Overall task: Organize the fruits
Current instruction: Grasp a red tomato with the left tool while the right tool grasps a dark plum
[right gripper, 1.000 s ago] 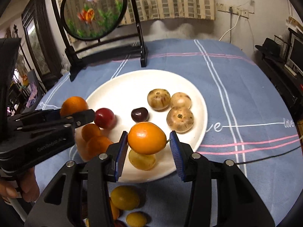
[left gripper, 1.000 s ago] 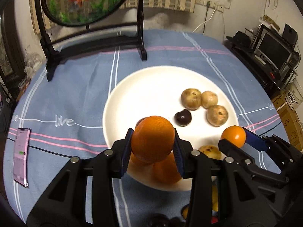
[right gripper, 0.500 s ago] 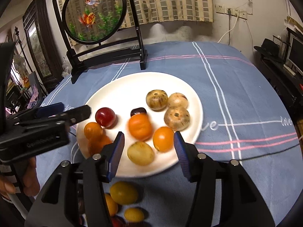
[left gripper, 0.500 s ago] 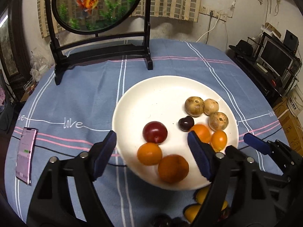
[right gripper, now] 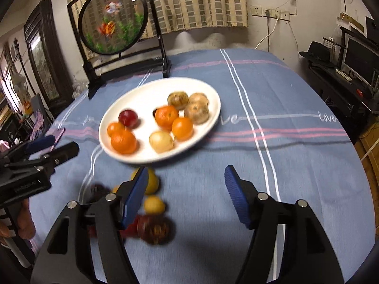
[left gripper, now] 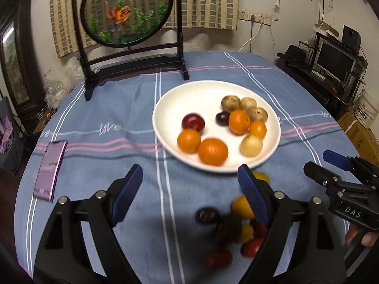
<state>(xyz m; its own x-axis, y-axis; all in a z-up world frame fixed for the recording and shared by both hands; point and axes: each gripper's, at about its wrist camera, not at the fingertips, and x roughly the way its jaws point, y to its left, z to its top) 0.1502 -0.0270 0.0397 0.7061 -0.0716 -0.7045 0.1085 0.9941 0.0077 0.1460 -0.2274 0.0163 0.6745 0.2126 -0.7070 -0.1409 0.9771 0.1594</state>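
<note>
So both oranges that were clamped a second ago now sit on the white plate [left gripper: 272, 127], and the left gripper [left gripper: 189, 189] and right gripper [right gripper: 184, 189] hang wide open, empty, pulled back low in frame. Loose fruit pile [left gripper: 236, 224] waits just below the plate rim; bare cloth at lower left and right leaves plenty of swing room.

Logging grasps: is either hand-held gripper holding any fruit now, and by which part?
Nothing is held: the left hand-held gripper and right hand-held gripper are both open and empty.
</note>
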